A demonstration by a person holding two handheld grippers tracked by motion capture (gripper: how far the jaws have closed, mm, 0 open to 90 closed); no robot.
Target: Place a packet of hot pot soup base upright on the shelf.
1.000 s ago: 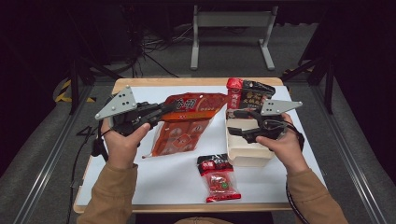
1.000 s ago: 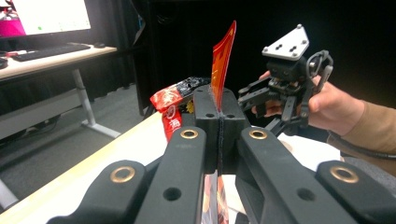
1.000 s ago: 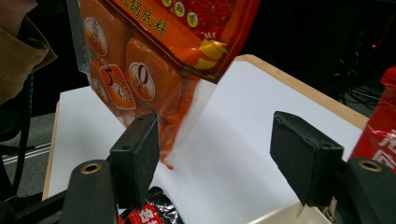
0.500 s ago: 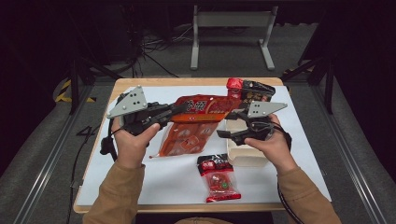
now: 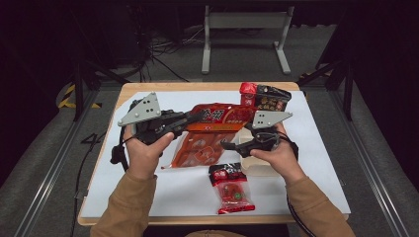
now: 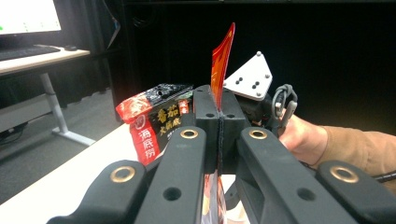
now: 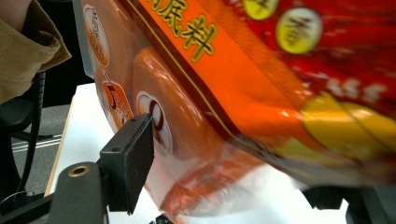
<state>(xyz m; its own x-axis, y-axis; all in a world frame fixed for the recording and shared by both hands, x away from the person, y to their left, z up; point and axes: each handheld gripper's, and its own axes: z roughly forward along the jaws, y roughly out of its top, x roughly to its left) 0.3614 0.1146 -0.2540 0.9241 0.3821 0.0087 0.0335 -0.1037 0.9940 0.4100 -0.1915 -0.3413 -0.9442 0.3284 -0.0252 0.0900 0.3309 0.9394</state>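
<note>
The left gripper's (image 5: pixel 195 120) fingers pinch the red bag (image 5: pixel 210 138) tight. The right gripper's (image 5: pixel 228 144) jaws have just been opening, spread around the bag's near side.

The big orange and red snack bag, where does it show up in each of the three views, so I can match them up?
High view: the orange and red bag lies mid-table, its upper left edge in the left gripper.
Left gripper view: its edge stands up thin, clamped between the shut jaws.
Right gripper view: it spans most of the frame, close up, beside the right gripper's pad.
Shared landmark: the white table cover.
</note>
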